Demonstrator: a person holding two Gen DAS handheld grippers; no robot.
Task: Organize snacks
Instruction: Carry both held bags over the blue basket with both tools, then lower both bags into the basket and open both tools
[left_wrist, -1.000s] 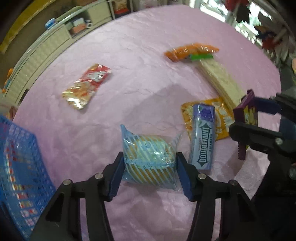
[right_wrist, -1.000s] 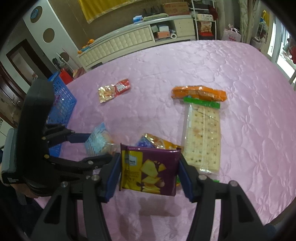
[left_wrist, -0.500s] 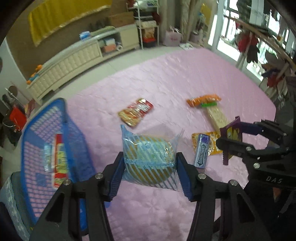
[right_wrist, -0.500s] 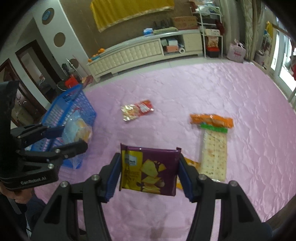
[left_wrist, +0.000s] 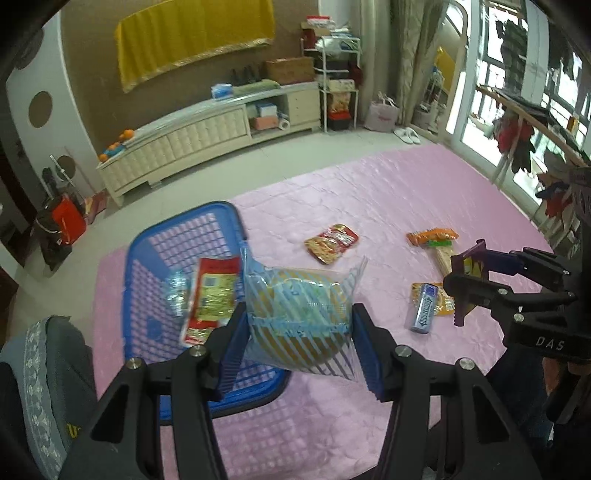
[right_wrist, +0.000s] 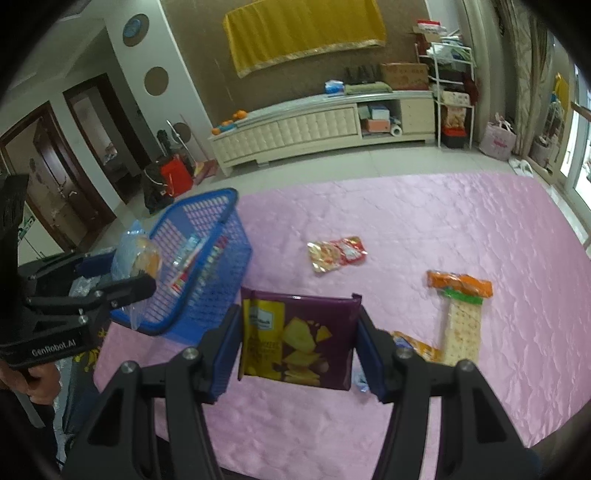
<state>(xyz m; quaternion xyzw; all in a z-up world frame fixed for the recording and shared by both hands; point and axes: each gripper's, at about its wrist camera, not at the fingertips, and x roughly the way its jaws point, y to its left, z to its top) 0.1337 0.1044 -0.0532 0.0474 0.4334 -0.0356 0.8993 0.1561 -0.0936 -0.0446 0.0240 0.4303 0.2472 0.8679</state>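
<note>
Blue basket (left_wrist: 218, 221), red-yellow packet (left_wrist: 212, 291) and clear wrapper (left_wrist: 175, 291) inside

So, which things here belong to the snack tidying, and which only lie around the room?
For the job:
- blue basket
- striped bread bag, in left gripper
- purple snack pack, in right gripper
- red snack pouch
- cracker pack
- gum pack

Just around:
- white cabinet
- yellow cloth
- slippers

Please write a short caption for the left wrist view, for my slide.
Left claw holds a striped bun bag over the blue basket; right claw holds a purple packet.
</note>
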